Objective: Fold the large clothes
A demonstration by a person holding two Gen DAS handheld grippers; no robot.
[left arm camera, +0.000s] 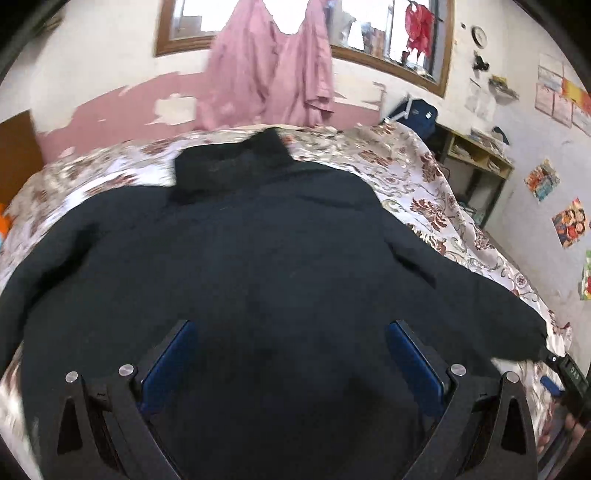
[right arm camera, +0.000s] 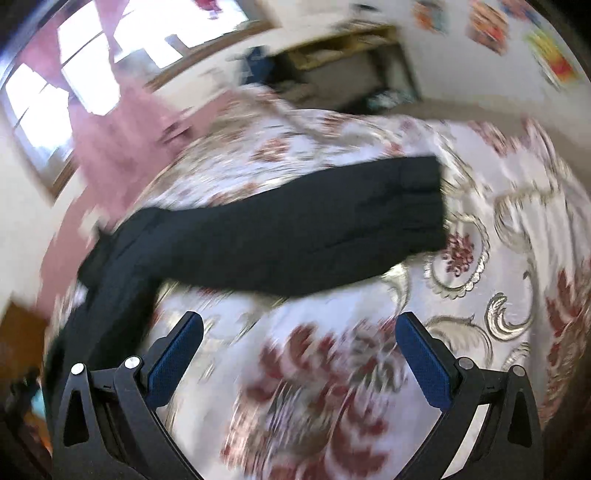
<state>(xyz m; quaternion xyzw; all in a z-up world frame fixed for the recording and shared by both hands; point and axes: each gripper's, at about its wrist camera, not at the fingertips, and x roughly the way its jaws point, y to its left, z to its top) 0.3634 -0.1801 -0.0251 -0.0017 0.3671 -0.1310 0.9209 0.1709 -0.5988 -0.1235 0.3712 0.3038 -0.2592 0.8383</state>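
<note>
My left gripper [left arm camera: 291, 354] and right gripper [right arm camera: 299, 347] both hover with fingers spread wide, gripping nothing, above the black fleece jacket [left arm camera: 258, 258] on the floral bedspread [right arm camera: 480, 258].

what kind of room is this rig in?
Most likely a lived-in home bedroom. A bed with a floral bedspread fills both views, with a black jacket spread on it. Pink clothes hang by the window, and a wooden shelf stands against a wall with pictures stuck on it.

Black fingers [left arm camera: 173, 354], blue pads [right arm camera: 173, 360]
</note>
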